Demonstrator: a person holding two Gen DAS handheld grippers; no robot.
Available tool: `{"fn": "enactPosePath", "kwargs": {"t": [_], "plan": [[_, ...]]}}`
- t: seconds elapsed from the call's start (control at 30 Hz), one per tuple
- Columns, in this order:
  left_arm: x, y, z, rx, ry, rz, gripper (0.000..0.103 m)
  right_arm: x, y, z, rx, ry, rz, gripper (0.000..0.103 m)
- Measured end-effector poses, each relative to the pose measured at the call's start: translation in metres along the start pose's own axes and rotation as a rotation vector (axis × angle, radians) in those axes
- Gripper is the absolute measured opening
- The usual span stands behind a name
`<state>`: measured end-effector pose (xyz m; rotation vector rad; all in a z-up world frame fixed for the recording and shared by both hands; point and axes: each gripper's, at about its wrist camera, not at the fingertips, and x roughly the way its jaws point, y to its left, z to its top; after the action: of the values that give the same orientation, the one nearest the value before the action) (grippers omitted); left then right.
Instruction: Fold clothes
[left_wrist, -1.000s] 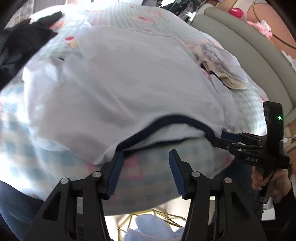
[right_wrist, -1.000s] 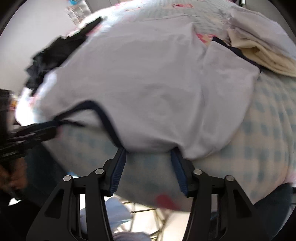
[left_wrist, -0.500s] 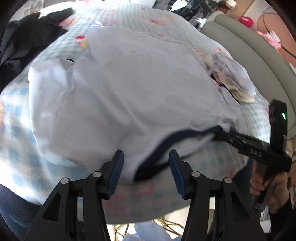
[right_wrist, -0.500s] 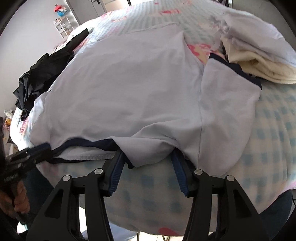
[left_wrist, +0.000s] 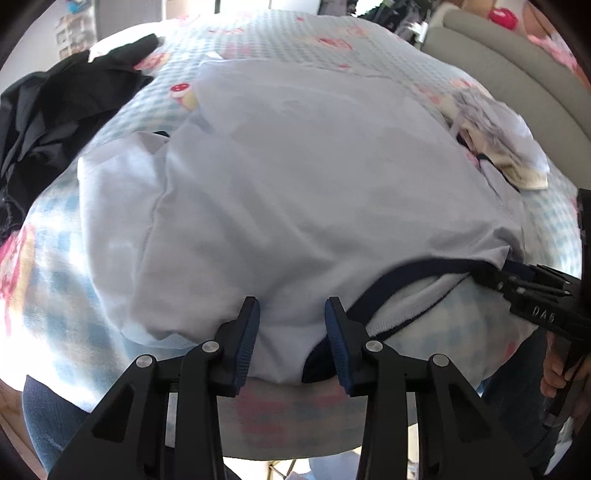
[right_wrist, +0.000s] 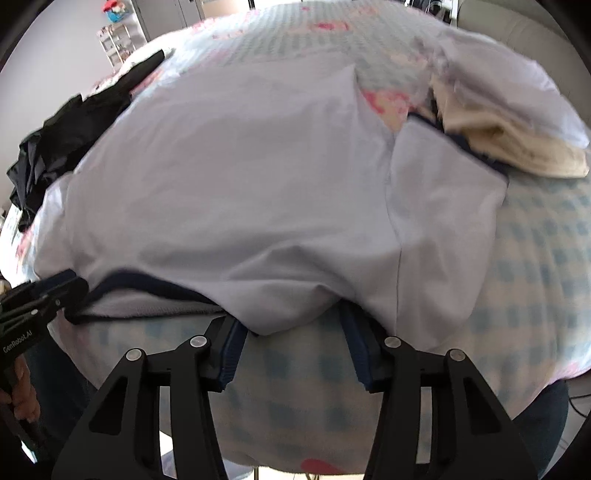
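A pale lilac T-shirt (left_wrist: 314, 192) with a navy collar (left_wrist: 413, 273) lies spread on a blue checked bed sheet (left_wrist: 295, 37). My left gripper (left_wrist: 291, 328) stands over the near shoulder edge, just left of the collar. Its jaws are closing with shirt fabric between the pads (left_wrist: 247, 332), not visibly pinched. My right gripper (right_wrist: 293, 325) is at the other shoulder of the T-shirt (right_wrist: 258, 184). Its jaws are closing too, and the fabric edge drapes over its fingertips. Each gripper shows in the other's view: the right gripper (left_wrist: 491, 275) and the left gripper (right_wrist: 74, 284) at the collar's ends.
A heap of black clothes (left_wrist: 55, 118) lies at the far left of the bed. A stack of folded white and cream clothes (right_wrist: 498, 122) sits at the far right, touching one sleeve. A grey padded edge (left_wrist: 517, 66) runs behind it. A hand (left_wrist: 554, 373) holds the right gripper.
The left gripper shifted from the bare sheet below the collar onto the shoulder fabric, and its jaws narrowed. The right gripper stayed at its shoulder edge with jaws slightly narrower.
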<state>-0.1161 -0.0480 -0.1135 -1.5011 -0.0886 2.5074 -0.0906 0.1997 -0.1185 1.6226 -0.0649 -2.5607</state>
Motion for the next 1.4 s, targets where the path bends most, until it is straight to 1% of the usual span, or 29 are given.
{"fn": "enactPosePath", "kwargs": {"t": [0.03,0.1,0.13,0.17,0.2,0.23,0.27,0.3,0.37,0.43,0.47,0.5,0.6,0.67,0.7,0.77,0.87,0.93,0.97,1.0,1.07,1.17,1.2,1.23,1.27,1.3,1.33,1.37,1.4], "plan": [[0.001,0.001,-0.002,-0.002,0.011,-0.034,0.04,0.002,-0.003,-0.003,-0.02,0.026,0.009,0.051],[-0.003,0.005,-0.007,-0.021,0.006,-0.06,0.04,-0.003,-0.003,-0.011,-0.059,0.013,0.004,0.049],[-0.005,0.007,-0.009,-0.031,0.003,-0.072,0.04,-0.007,-0.007,-0.014,-0.051,0.012,0.007,0.047],[-0.007,0.009,-0.011,-0.041,0.0,-0.084,0.04,-0.01,-0.01,-0.015,-0.04,0.011,0.011,0.037],[-0.01,0.009,-0.013,-0.048,-0.001,-0.085,0.04,-0.015,-0.015,-0.017,-0.026,0.007,0.014,0.03],[-0.013,0.008,-0.015,-0.054,-0.002,-0.087,0.04,-0.019,-0.018,-0.018,-0.018,0.003,0.021,0.026],[-0.015,0.007,-0.015,-0.059,-0.001,-0.088,0.04,-0.023,-0.019,-0.019,-0.027,-0.006,0.009,0.015],[-0.016,0.006,-0.015,-0.061,-0.001,-0.092,0.04,-0.028,-0.02,-0.02,-0.036,-0.015,-0.004,0.01],[-0.02,0.005,-0.017,-0.064,0.0,-0.098,0.04,-0.039,-0.019,-0.022,-0.046,-0.034,-0.01,0.006],[-0.021,0.007,-0.018,-0.078,0.007,-0.131,0.041,-0.05,-0.02,-0.023,-0.043,-0.052,0.0,0.006],[-0.02,0.01,-0.019,-0.102,0.018,-0.17,0.042,-0.055,-0.021,-0.024,-0.041,-0.06,0.005,0.006],[-0.019,0.013,-0.02,-0.132,0.026,-0.206,0.042,-0.054,-0.013,-0.02,-0.045,-0.065,0.009,0.005],[-0.021,0.023,-0.024,-0.209,0.029,-0.261,0.042,-0.055,-0.005,-0.022,-0.064,-0.069,0.001,0.005],[-0.024,0.026,-0.027,-0.222,0.03,-0.264,0.042,-0.051,0.0,-0.023,-0.071,-0.064,-0.011,0.005],[-0.025,0.027,-0.028,-0.226,0.03,-0.264,0.042,-0.049,-0.001,-0.024,-0.052,-0.052,-0.007,0.005],[-0.027,0.024,-0.03,-0.214,0.034,-0.254,0.042,-0.047,-0.004,-0.029,-0.008,-0.026,0.001,0.005],[-0.026,0.018,-0.034,-0.202,0.056,-0.232,0.043,-0.038,-0.015,-0.028,0.046,0.013,0.084,0.006],[-0.021,0.013,-0.041,-0.194,0.098,-0.227,0.043,-0.035,-0.019,-0.029,0.065,0.035,0.145,0.015],[-0.02,0.011,-0.044,-0.188,0.107,-0.214,0.043,-0.033,-0.018,-0.027,0.06,0.037,0.153,0.022],[-0.018,0.009,-0.047,-0.186,0.106,-0.201,0.043,-0.031,-0.016,-0.025,0.054,0.039,0.16,0.025],[-0.017,0.011,-0.048,-0.216,0.093,-0.196,0.042,-0.026,-0.013,-0.021,0.042,0.043,0.172,0.027],[-0.021,0.019,-0.041,-0.284,0.04,-0.202,0.042,-0.026,-0.012,-0.016,0.064,0.026,0.188,0.031],[-0.022,0.021,-0.038,-0.292,0.024,-0.202,0.041,-0.026,-0.013,-0.014,0.075,0.015,0.196,0.033],[-0.02,0.019,-0.035,-0.274,0.022,-0.188,0.04,-0.024,-0.014,-0.012,0.083,0.006,0.202,0.034],[-0.018,0.017,-0.032,-0.254,0.021,-0.172,0.04,-0.023,-0.015,-0.009,0.088,-0.003,0.201,0.034],[-0.015,0.015,-0.029,-0.234,0.02,-0.156,0.037,-0.022,-0.015,-0.006,0.079,-0.011,0.182,0.034],[-0.011,0.007,-0.025,-0.177,0.034,-0.111,0.035,-0.021,-0.014,-0.002,0.068,-0.018,0.161,0.034],[-0.008,0.002,-0.022,-0.131,0.04,-0.077,0.035,-0.016,-0.011,0.0,0.042,-0.019,0.116,0.034],[-0.009,0.0,-0.019,-0.125,0.031,-0.078,0.035,-0.012,-0.008,0.003,0.015,-0.02,0.068,0.034]]}}
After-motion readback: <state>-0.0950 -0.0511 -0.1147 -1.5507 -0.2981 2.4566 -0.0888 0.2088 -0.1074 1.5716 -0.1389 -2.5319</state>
